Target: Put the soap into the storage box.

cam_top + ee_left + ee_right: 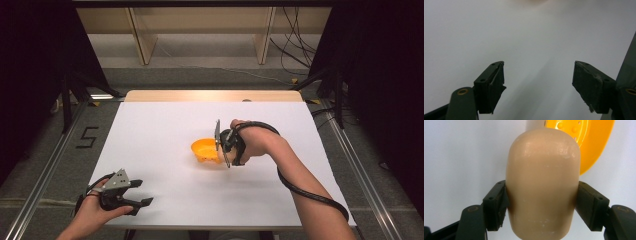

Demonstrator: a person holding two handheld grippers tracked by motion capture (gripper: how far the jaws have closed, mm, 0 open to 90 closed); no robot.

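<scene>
High view, table: white rectangular tabletop (pixel 165 130), pale wood strip along its far edge.
High view, bowl: round orange plastic bowl (pixel 204 150) sits just right of the table's centre.
High view, right gripper: right gripper (pixel 220 147) at 3 o'clock of the bowl, reaching over its rim; grey plate stands on edge; cable loops round the forearm.
High view, left gripper: left gripper (pixel 142 195) at 7 o'clock of the bowl, well apart from it, near the front edge, jaws spread with nothing between.
Left gripper view, jaws: wide apart over bare white tabletop (pixel 529 37) (a pale orange blur at 12 o'clock, too soft to tell).
Right gripper view, grip: right gripper (pixel 540 200) clamped on a smooth beige rounded bar of soap (pixel 542 187), one jaw on each side.
Right gripper view, bowl: orange bowl (pixel 589 142) at 1 o'clock behind the soap, small holes in its wall.
</scene>
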